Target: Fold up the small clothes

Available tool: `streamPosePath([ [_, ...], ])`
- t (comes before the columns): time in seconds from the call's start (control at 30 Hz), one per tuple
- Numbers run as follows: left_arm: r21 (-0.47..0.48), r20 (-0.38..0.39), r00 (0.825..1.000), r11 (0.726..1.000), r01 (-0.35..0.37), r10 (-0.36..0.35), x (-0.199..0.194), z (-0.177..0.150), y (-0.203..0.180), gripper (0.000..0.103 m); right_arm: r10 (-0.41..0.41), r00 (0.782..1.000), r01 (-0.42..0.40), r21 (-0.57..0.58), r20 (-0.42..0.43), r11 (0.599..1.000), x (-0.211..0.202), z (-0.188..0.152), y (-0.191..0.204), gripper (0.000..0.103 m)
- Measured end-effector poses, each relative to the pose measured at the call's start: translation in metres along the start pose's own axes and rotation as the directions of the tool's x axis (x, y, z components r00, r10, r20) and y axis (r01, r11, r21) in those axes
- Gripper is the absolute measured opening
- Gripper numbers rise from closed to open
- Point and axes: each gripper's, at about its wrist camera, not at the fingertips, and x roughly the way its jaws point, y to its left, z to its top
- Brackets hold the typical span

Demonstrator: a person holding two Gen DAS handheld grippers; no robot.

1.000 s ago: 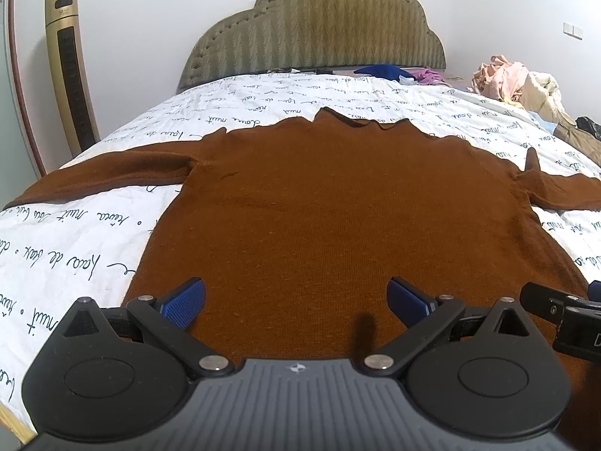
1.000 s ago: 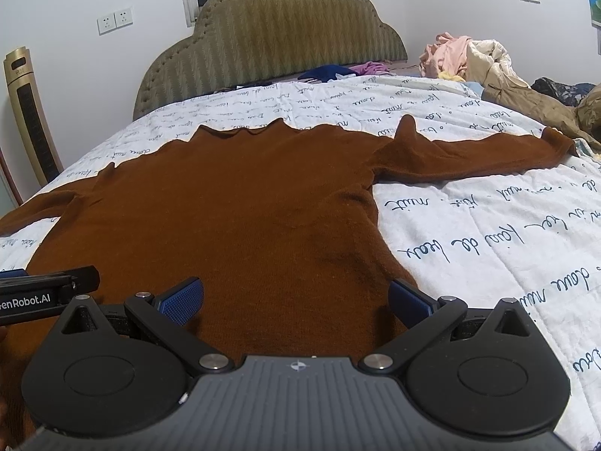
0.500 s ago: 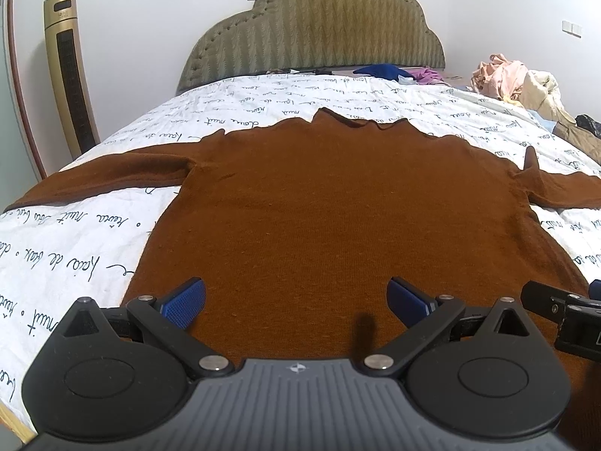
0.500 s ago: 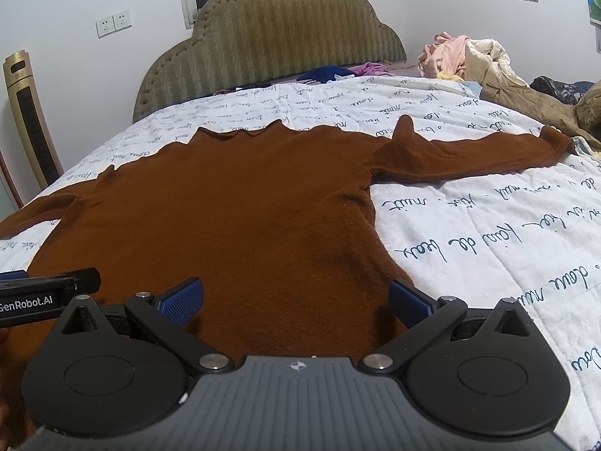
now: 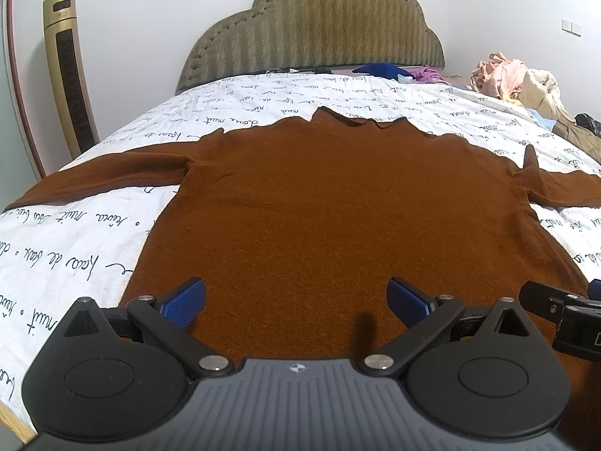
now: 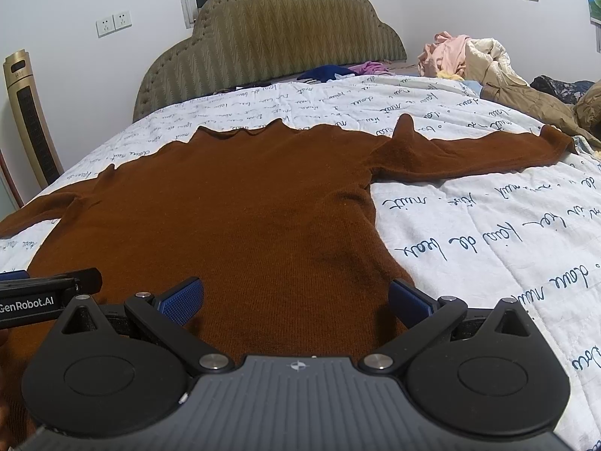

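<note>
sweater [image 5: 338, 206] spread flat ahead on the bed [image 5: 75, 248]; no folds yet | left gripper [image 5: 296, 300] + right gripper [image 6: 296, 300] jaws apart, empty | whole fold left

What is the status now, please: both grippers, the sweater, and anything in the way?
Left gripper open, right gripper open, both over the hem. Brown sweater flat, sleeves spread, unfolded. Nothing on it.
</note>
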Motion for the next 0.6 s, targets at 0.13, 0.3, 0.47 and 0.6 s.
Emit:
streamPosePath([
  [0.13,0.001,-0.002,1.0,1.0,-0.001,0.001,0.0,0.0,-0.001,0.103,0.0,1.0,0.0,-0.001,0.001,1.0,0.0,0.0,0.0,0.103],
  [0.3,0.006,-0.003,1.0,1.0,0.006,-0.006,0.0,0.003,-0.004,0.103,0.002,1.0,-0.002,-0.002,0.004,1.0,-0.002,0.003,-0.002,0.103],
  [0.47,0.043,0.018,1.0,0.999,0.015,-0.016,-0.003,0.012,-0.019,0.103,-0.004,1.0,0.004,0.017,0.015,1.0,-0.006,0.02,-0.025,0.103],
  [0.6,0.095,0.013,1.0,0.995,0.026,-0.027,-0.002,0.02,-0.04,0.103,-0.039,0.999,0.037,0.071,0.021,0.997,-0.006,0.039,-0.069,0.103],
])
